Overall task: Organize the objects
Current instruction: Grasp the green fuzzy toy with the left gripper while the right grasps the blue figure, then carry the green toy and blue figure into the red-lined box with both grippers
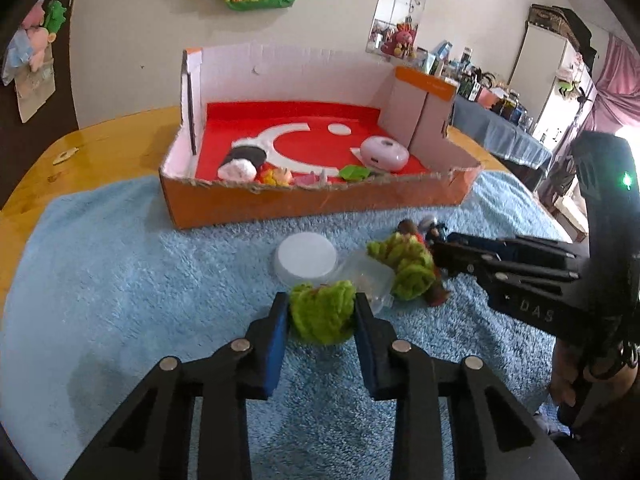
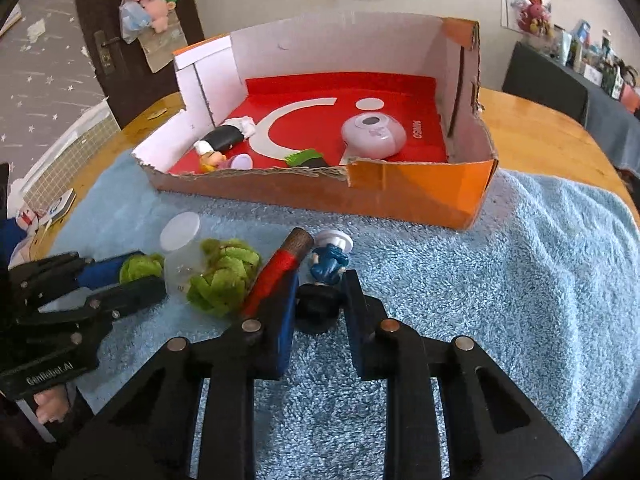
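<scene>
My left gripper (image 1: 321,316) is pinching a fuzzy green tuft (image 1: 320,316) at lower centre of the left wrist view, its blue pads pressed to both sides. My right gripper (image 2: 320,304) is clamped on the black base of a small blue figurine (image 2: 326,268) lying at centre of the right wrist view. Both rest on a shaggy light-blue towel (image 2: 520,280) spread over a glossy wooden table (image 2: 540,132). Between the grippers lie a clear jar with a white lid (image 1: 307,258), a larger green fuzzy bundle (image 1: 404,268) and a red-wrapped brown stick (image 2: 280,268). Beyond them, mid-frame, an orange cardboard box (image 1: 320,204) with a red floor holds a pale pink round device (image 1: 384,153), a black-and-white toy (image 1: 244,160) and small trinkets. In the left wrist view, a cream wall rises behind, with plush toys (image 1: 36,40) hanging on a dark door at upper left and a cluttered shelf at upper right.
</scene>
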Demonstrator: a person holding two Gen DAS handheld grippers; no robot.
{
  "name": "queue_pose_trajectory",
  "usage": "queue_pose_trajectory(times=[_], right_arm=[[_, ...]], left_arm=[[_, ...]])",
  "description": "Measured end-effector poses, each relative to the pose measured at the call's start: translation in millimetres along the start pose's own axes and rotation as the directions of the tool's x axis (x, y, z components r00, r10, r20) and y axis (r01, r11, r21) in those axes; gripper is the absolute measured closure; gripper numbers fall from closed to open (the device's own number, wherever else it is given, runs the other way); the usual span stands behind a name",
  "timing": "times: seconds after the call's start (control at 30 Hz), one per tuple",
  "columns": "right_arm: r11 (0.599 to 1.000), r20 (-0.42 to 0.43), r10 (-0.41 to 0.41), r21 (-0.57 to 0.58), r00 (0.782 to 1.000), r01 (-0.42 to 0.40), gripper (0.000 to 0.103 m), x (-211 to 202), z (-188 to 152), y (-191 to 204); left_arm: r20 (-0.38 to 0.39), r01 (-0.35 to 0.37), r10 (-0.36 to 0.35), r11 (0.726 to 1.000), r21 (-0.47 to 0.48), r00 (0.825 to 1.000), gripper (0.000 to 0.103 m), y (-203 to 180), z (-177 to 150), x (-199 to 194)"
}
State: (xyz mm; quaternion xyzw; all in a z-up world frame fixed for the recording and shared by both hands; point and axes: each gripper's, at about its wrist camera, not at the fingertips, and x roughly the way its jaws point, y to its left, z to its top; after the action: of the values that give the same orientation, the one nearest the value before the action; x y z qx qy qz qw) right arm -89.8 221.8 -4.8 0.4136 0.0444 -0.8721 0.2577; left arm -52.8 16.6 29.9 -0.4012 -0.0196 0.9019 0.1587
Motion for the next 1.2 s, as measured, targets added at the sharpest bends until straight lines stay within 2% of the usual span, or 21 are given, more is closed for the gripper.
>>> queue_pose_trajectory(times=[0.37,0.9,1.2], right_arm=[[0.999,0.087,0.045,-0.010,0.995,-0.044,0.082,-36,7,8],[0.996,0.108,0.092,-0.020,0.990,-0.090,0.082,-52,12,13],[0.994,0.131,0.113,-0.019,0.985,-0.111,0.082,-61,36,6]], left_arm=[[0.083,-0.028,0.027,1.000,0.013,0.996,0.070,-3,10,-29],[0.113,-0.033,0.030,0.999,0.024,0.993,0.070,-7,19,-42],[0.143,-0.031,0.025,0.999,0.039,0.989,0.070,-10,46,-48]])
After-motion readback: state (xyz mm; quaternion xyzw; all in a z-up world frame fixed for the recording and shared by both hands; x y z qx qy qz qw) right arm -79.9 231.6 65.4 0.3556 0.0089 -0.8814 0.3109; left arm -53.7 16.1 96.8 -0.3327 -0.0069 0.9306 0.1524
